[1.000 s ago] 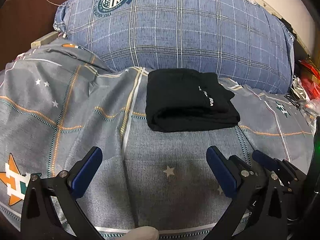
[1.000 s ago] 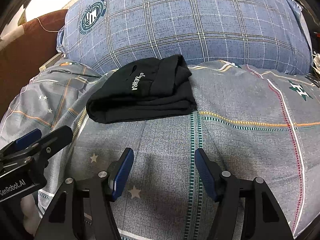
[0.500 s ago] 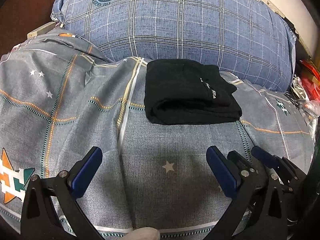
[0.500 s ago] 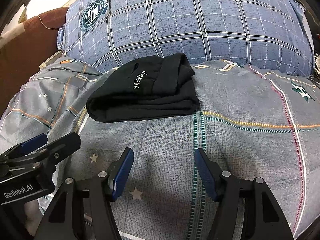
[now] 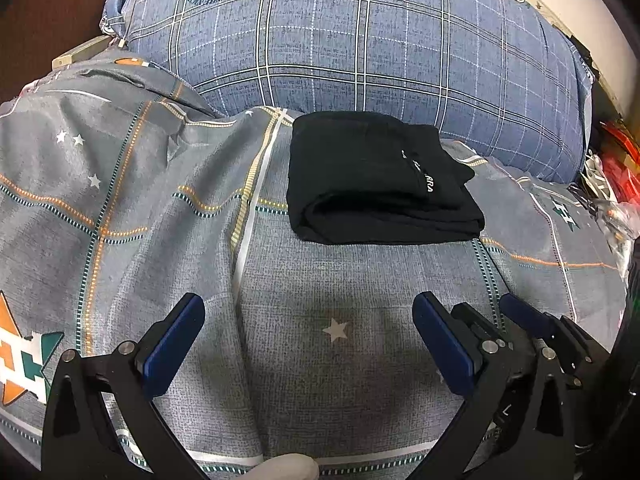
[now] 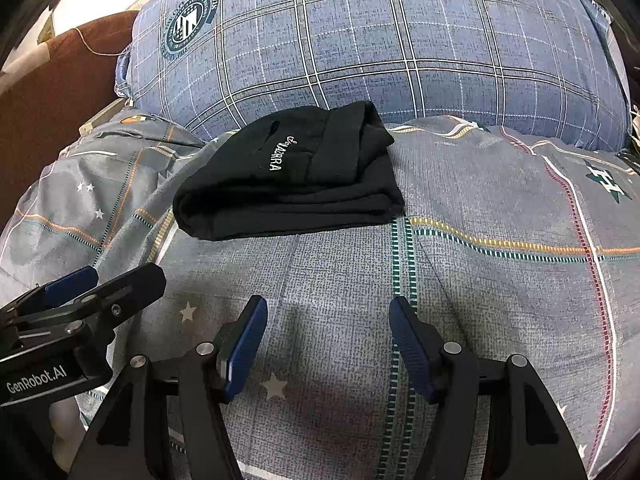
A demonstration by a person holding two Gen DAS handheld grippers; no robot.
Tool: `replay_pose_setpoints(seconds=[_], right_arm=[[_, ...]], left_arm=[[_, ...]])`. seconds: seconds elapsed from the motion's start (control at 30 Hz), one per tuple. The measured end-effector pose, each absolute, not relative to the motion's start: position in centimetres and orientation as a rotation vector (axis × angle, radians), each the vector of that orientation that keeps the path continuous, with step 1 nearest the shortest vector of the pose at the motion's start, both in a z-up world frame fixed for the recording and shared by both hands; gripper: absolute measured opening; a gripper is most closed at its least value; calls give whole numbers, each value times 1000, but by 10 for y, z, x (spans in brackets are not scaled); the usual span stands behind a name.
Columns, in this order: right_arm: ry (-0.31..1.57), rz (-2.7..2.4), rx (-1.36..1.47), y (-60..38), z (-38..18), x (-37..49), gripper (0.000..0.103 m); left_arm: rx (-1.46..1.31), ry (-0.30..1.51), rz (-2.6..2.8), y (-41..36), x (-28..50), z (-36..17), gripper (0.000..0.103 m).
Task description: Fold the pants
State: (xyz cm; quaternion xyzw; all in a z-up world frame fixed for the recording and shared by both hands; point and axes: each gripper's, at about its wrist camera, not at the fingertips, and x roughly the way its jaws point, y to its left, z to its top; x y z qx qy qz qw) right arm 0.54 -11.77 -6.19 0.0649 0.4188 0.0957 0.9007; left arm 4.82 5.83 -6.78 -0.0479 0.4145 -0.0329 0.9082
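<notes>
Black pants lie folded in a compact stack on the grey bed cover, white lettering on top; they also show in the right wrist view. My left gripper is open and empty, hovering over the cover short of the pants. My right gripper is open and empty, also short of the pants. The right gripper's fingers show at the lower right of the left wrist view, and the left gripper's fingers show at the lower left of the right wrist view.
A large blue plaid pillow lies just behind the pants; it also shows in the right wrist view. The patterned grey bed cover spreads around. A brown headboard is at the far left. Red clutter lies at the right edge.
Both grippers have drawn back slightly and shifted, so the pants sit a little lower in both views. The pants have not moved. Both grippers stay open.
</notes>
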Motion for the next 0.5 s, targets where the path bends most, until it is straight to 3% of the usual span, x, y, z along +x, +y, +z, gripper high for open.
replay_pose_setpoints(seconds=[0.5], right_arm=[[871,198,127,-115,-64,4,65]], left_arm=[[-101,858,-69,58,48,-69,103]])
